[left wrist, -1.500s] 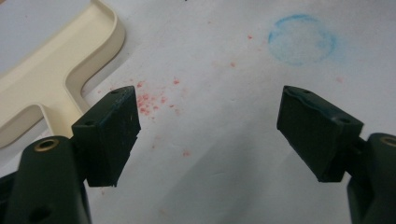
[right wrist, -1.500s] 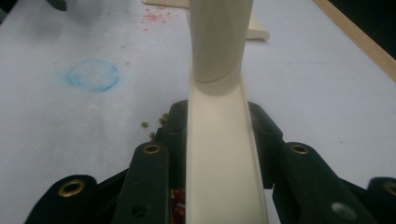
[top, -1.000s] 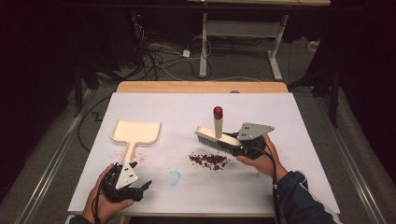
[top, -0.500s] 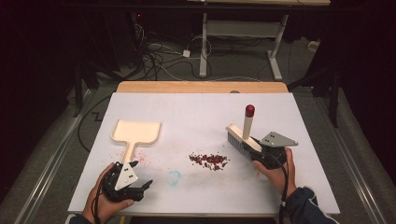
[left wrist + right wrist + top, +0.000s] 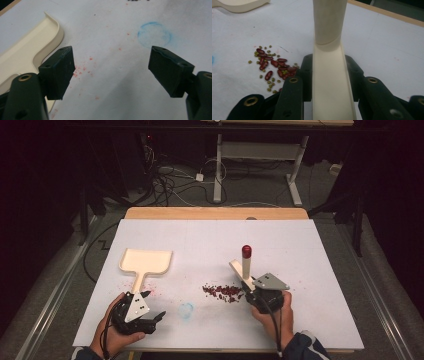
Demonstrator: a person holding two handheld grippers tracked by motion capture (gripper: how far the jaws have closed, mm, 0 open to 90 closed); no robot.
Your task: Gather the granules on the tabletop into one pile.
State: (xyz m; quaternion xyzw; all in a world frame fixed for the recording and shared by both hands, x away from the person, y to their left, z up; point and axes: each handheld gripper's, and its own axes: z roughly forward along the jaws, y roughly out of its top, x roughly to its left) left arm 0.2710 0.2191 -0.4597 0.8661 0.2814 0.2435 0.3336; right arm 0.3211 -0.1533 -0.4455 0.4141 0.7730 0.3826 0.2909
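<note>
One cream dustpan [image 5: 146,261] lies empty left of the bean pile [image 5: 223,291], so the sweeping looks not yet done. The left gripper [image 5: 141,316], jaws apart, holds nothing beside the dustpan's handle. One brush [image 5: 243,264], clamped in the right gripper [image 5: 248,286], stands just right of the pile.

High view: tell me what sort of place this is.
Probably a lab or workshop set up for recording tabletop tasks: a white-covered table in a dark room, loose cables on the floor behind it, and a metal-legged workbench farther back.
</note>
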